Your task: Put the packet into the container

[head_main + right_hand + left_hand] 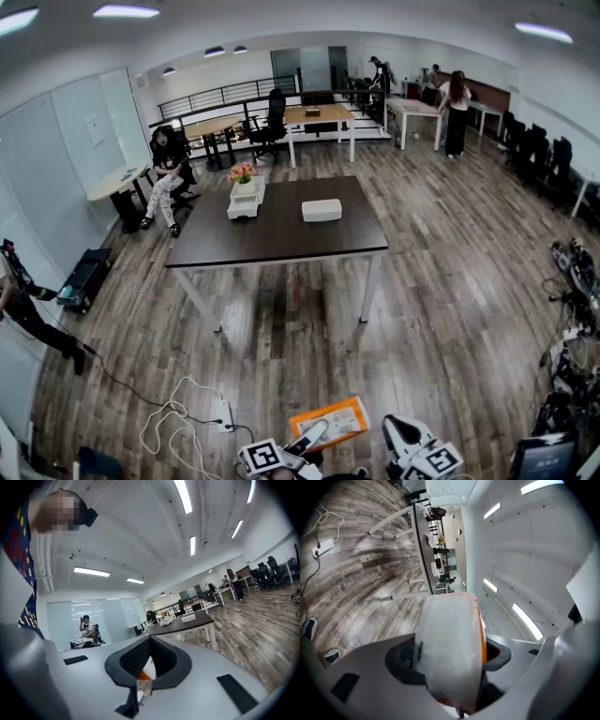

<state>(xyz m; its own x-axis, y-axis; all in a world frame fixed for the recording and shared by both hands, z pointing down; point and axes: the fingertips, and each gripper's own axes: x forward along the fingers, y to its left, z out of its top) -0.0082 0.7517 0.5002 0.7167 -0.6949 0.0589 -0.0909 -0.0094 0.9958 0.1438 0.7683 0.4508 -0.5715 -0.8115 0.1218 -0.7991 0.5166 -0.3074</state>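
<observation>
Left gripper (449, 654) clamps a glossy, bulging orange-and-white plastic packet (447, 630); right gripper (150, 656) clenched, black mesh-textured jaws meeting.

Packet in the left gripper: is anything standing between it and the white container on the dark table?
Nothing visible does. The packet is gripped by the left gripper, and only wood floor lies up to the table with the white container. The power strip and its cable lie off to the left.
</observation>
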